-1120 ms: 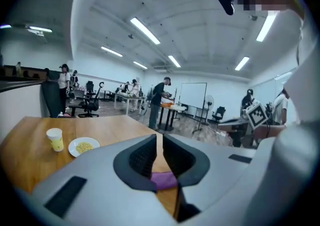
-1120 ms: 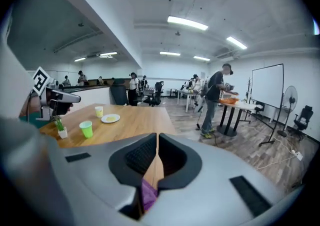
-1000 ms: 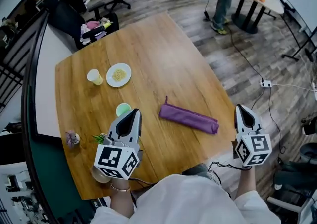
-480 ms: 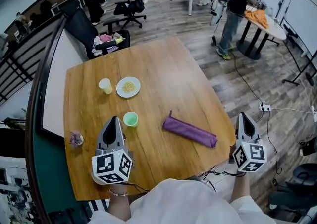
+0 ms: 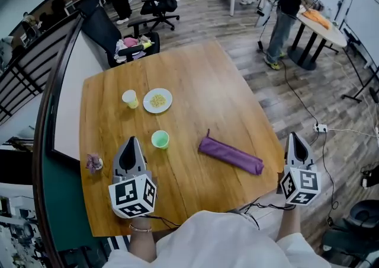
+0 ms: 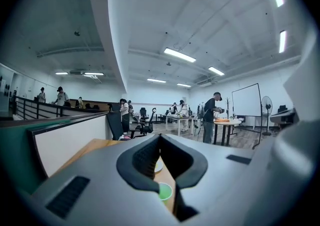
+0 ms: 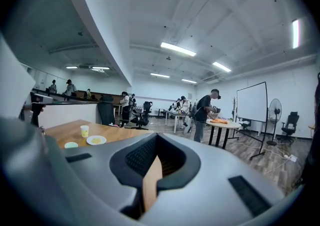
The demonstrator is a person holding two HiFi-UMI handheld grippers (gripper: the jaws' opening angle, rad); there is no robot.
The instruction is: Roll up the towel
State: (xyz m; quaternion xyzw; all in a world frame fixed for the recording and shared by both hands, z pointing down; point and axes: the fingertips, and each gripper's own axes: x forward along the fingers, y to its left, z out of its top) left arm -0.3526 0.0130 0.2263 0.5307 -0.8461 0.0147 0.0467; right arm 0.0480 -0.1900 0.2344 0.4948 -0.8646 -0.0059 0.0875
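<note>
1. The purple cloth towel [image 5: 231, 155] is lying on the wooden table [image 5: 201, 77] as a long, tight roll. It is slanting across the near right part of the top, close to the right edge.
2. Going by that shape, I am judging the rolling done. No flat flap is showing, though I cannot tell whether the loose end is tucked under.
3. I am holding my left gripper [image 5: 131, 142] over the near left of the table, well apart from the roll. Its jaws are pressed together with nothing between them.
4. I am holding my right gripper [image 5: 294, 138] just off the table's right edge, near the roll's nearer end but not touching it. Its jaws are likewise closed on nothing.
5. Further out, a small green cup [image 5: 160, 139] is sitting just beyond my left gripper's tip. A white plate of yellowish food [image 5: 157, 100] and a pale yellow cup [image 5: 129, 99] are standing side by side behind it.
6. Little seems left for me, perhaps only a tidying nudge.
</note>
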